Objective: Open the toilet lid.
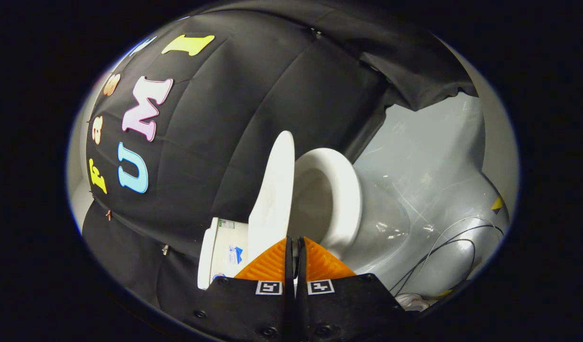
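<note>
Black cloth [253, 123] is draped as the booth's wall behind the fixture, and a pale glossy floor [429, 156] is seen beyond it, with thin dark and white cables [453, 242] trailing across that floor. The view is rolled, so the toilet appears turned on its side. The toilet lid [275, 190] is seen raised off the seat [341, 194], with a wedge-shaped gap between the two that narrows toward the fingers, and the hollow of the bowl [315, 199] is visible through the seat ring. The white tank [222, 251] is seen behind the lid, against the cloth. The gripper [294, 247] is brought nearly together, with only a thin slit left between its two fingers; the near edge of the lid lies just at the fingertips [272, 259]. Whether the lid's edge is pinched in that slit cannot be told.
</note>
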A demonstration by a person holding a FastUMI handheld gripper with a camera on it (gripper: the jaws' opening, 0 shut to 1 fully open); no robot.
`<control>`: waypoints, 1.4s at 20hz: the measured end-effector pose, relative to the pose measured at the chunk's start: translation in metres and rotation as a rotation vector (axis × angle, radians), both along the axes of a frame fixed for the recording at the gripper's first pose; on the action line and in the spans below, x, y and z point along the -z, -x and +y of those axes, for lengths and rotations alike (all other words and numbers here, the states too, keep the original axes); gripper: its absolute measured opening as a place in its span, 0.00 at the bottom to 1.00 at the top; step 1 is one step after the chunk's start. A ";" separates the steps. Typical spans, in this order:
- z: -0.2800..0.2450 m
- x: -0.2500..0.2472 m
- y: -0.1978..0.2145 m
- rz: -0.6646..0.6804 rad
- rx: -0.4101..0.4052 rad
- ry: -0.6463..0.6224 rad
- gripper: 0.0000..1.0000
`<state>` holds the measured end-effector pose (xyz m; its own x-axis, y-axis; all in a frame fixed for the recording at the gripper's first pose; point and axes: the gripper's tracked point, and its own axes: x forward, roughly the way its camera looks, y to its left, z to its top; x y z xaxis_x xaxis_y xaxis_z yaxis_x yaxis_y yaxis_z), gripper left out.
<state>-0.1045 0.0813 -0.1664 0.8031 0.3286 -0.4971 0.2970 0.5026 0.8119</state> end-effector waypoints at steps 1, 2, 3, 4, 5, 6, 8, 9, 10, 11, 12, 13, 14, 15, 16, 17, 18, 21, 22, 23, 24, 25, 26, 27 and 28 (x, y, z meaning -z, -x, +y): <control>0.004 -0.005 -0.002 -0.003 -0.005 0.001 0.05; 0.007 -0.010 -0.003 -0.007 -0.005 0.011 0.05; 0.009 -0.017 -0.004 -0.015 -0.006 0.018 0.05; 0.014 -0.025 -0.004 -0.025 -0.009 0.028 0.05; 0.018 -0.034 -0.007 -0.041 -0.009 0.042 0.05; 0.024 -0.045 -0.007 -0.056 -0.014 0.056 0.05; 0.037 -0.065 -0.010 -0.083 -0.027 0.098 0.05; 0.043 -0.076 -0.012 -0.096 -0.034 0.127 0.05; 0.048 -0.087 -0.014 -0.109 -0.048 0.160 0.05; 0.056 -0.099 -0.016 -0.121 -0.059 0.190 0.05; 0.062 -0.108 -0.019 -0.127 -0.068 0.210 0.05; 0.068 -0.117 -0.020 -0.134 -0.073 0.230 0.05; 0.077 -0.126 -0.021 -0.144 -0.080 0.255 0.05; 0.084 -0.134 -0.024 -0.148 -0.081 0.283 0.05; 0.090 -0.140 -0.024 -0.141 -0.083 0.306 0.05; 0.095 -0.147 -0.024 -0.138 -0.077 0.329 0.05; 0.101 -0.153 -0.025 -0.132 -0.078 0.344 0.05; 0.120 -0.169 -0.026 -0.131 -0.070 0.428 0.05; 0.126 -0.174 -0.026 -0.134 -0.073 0.460 0.05; 0.132 -0.181 -0.027 -0.145 -0.074 0.491 0.05; 0.141 -0.188 -0.027 -0.156 -0.075 0.509 0.05; 0.148 -0.194 -0.029 -0.158 -0.072 0.532 0.05; 0.156 -0.198 -0.029 -0.157 -0.067 0.555 0.05; 0.163 -0.202 -0.031 -0.152 -0.061 0.584 0.05; 0.170 -0.206 -0.031 -0.149 -0.057 0.615 0.05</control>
